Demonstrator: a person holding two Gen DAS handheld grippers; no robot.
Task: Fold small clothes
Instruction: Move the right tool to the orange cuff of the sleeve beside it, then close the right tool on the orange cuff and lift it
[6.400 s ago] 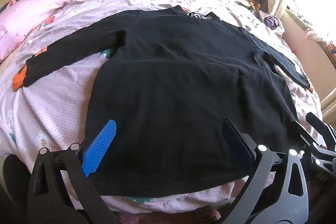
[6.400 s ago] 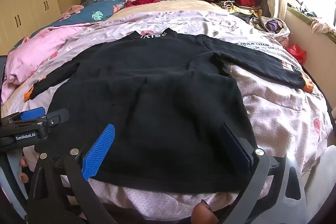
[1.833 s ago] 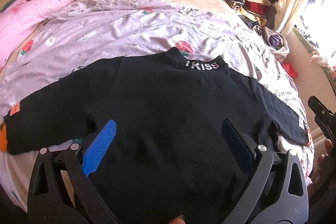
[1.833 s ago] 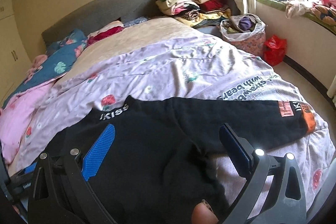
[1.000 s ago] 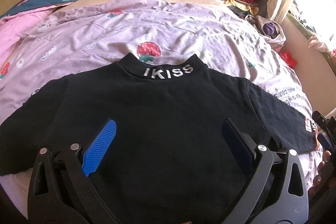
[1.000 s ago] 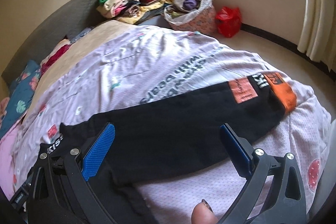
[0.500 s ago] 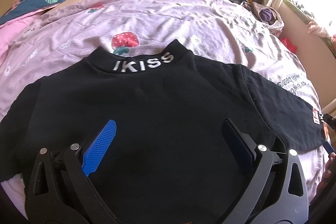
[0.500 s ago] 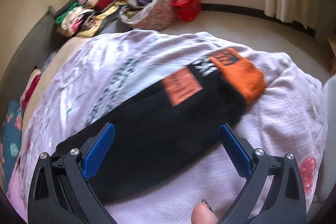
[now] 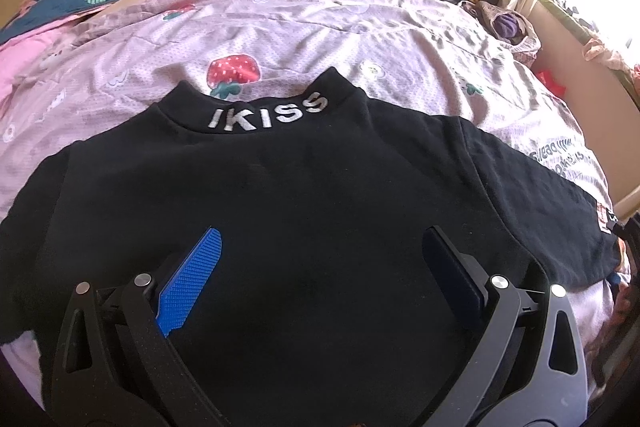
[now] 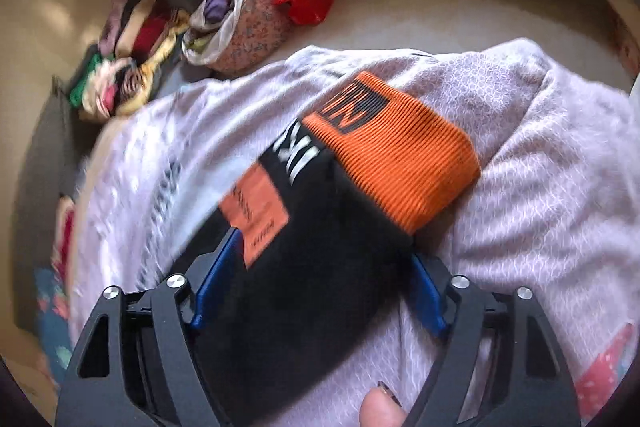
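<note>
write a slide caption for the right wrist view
Right gripper straddles the black sleeve just behind its orange cuff, on the lilac bedspread.

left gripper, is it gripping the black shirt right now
No, the left gripper hovers with jaws wide apart over the black shirt, clamping no fabric.

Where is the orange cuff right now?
In the right wrist view, the orange cuff lies on the lilac bedspread at the end of the black sleeve, just ahead of the right claw, whose blue pads straddle that sleeve.
</note>
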